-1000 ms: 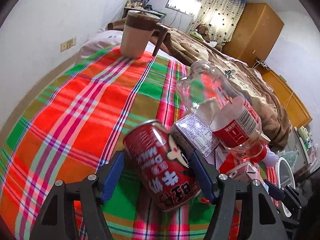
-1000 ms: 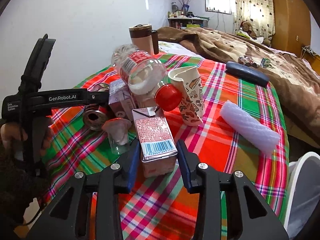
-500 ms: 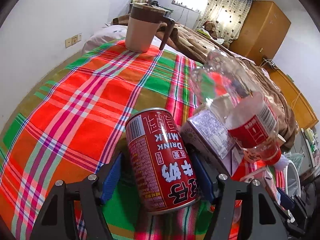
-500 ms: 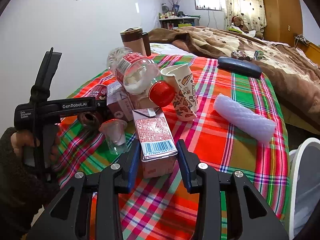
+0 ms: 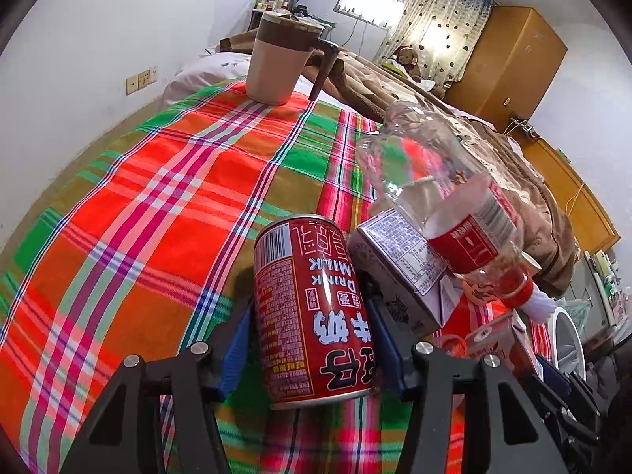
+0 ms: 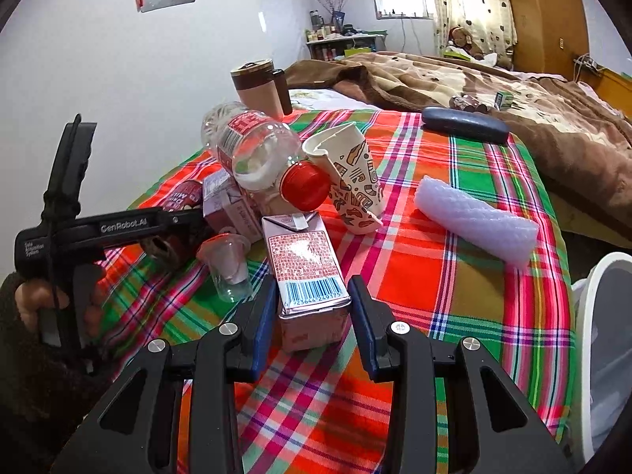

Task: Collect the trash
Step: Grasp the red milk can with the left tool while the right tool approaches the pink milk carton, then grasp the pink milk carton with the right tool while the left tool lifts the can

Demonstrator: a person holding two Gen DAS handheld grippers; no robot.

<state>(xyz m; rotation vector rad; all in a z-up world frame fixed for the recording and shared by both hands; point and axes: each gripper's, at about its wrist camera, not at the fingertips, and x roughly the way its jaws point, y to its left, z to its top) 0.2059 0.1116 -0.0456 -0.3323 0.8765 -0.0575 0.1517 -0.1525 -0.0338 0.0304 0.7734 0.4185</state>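
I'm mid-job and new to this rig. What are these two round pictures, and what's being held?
No robot here: a person holds a two-finger gripper in each hand, each with a fisheye camera looking forward along it. One picture is from the left gripper, whose jaws have just been closing on a red can. The other is from the right gripper, shut on a pink drink carton; the person's left hand shows at its edge. On the plaid cloth are a clear bottle, a crumpled paper cup, a bubble-wrap roll and a lidded mug.
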